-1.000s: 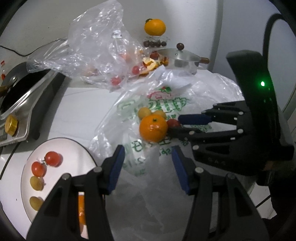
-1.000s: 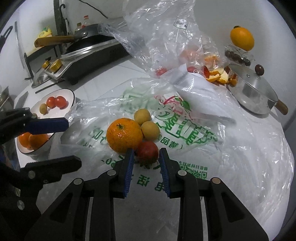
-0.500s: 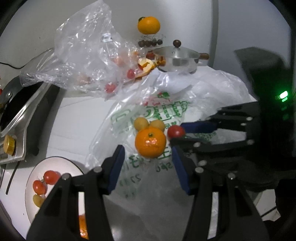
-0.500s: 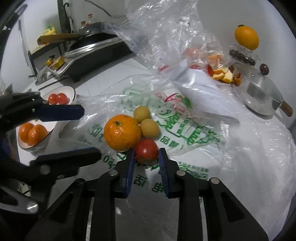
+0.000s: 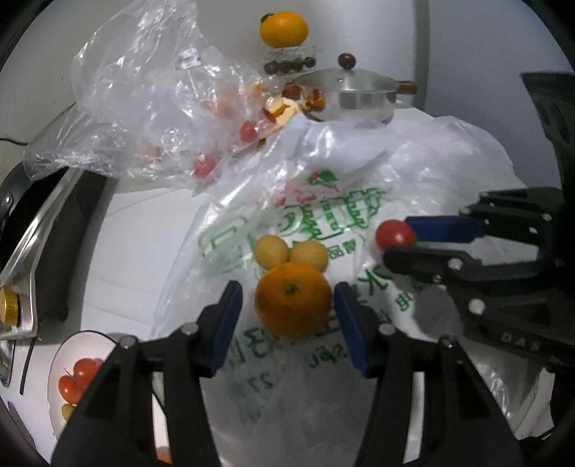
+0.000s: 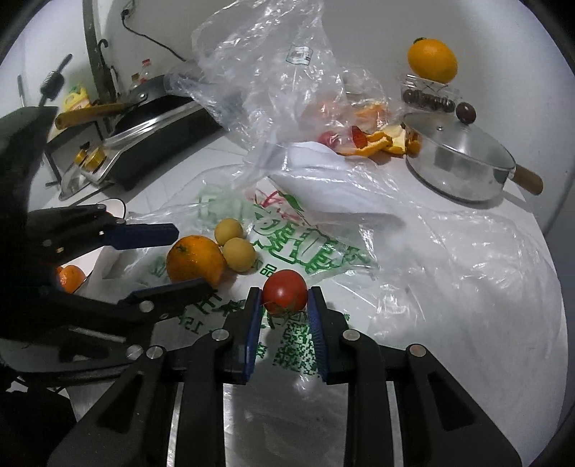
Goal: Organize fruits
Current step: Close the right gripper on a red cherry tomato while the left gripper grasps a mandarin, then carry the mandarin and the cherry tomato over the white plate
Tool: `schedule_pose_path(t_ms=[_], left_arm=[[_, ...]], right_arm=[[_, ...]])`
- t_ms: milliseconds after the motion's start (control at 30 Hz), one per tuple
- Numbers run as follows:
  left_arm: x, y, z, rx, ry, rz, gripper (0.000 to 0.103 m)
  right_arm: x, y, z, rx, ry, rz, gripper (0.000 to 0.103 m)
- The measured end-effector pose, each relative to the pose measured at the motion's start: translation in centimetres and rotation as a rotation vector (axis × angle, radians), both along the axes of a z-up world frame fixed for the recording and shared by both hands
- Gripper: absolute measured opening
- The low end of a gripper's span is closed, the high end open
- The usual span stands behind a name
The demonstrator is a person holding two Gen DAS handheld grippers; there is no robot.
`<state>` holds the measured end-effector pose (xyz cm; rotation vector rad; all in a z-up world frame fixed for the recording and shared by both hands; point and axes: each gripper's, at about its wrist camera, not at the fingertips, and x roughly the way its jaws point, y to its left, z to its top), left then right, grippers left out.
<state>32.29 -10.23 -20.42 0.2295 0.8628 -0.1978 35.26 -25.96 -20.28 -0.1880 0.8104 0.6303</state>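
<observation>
My right gripper [image 6: 284, 305] is shut on a red tomato [image 6: 285, 296] and holds it above the printed plastic bag [image 6: 309, 251]; the tomato also shows in the left wrist view [image 5: 394, 234]. My left gripper [image 5: 287, 305] is open, its pads on either side of an orange [image 5: 293, 299] that lies on the bag. Two small yellow fruits [image 5: 272, 251] lie just behind the orange. A white plate [image 5: 66, 363] at lower left holds red tomatoes [image 5: 77, 377] and yellow fruits.
A crumpled clear bag [image 5: 143, 107] with tomatoes and peel lies behind. A steel lidded pot [image 5: 350, 95] stands at the back, with an orange [image 5: 284, 28] on a stand. A stove with a pan [image 5: 39, 222] sits left.
My right gripper has lifted the tomato off the bag and drawn it away to the right. My left gripper has moved forward so its pads flank the orange.
</observation>
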Motion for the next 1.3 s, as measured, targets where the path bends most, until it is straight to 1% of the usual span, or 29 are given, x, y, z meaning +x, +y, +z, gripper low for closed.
schedule_pose_path(t_ms=[67,133,200,300,433,833,1300], left_arm=[[0.2,0.0,-0.2,-0.005,-0.008,-0.008,0.055],[0.3,0.0,-0.6,0.000,0.000,-0.015,0.054],[0.4,0.2,-0.8,-0.013,0.004,-0.018,0.053],[0.3,0.3,-0.9,-0.023,-0.002,-0.031,0.047],[-0.1,0.3,-0.8,-0.030,-0.009,-0.043,0.047],[-2.4,1.3,1.9,-0.075,-0.064,-0.049,0.047],[-5.7,2.4,4.1,-0.092,-0.116,-0.045,0.047]], right_arm=[[0.1,0.0,0.0,0.002,0.001,0.000,0.027],[0.3,0.1,0.0,0.003,0.002,0.003,0.027],[0.3,0.1,-0.1,0.001,0.002,0.005,0.027],[0.4,0.1,-0.1,-0.002,0.003,0.003,0.027],[0.4,0.3,-0.1,-0.010,0.002,-0.004,0.028],[-0.9,1.0,1.1,-0.042,-0.031,-0.010,0.027],[-3.9,1.5,3.3,-0.042,-0.081,-0.014,0.028]])
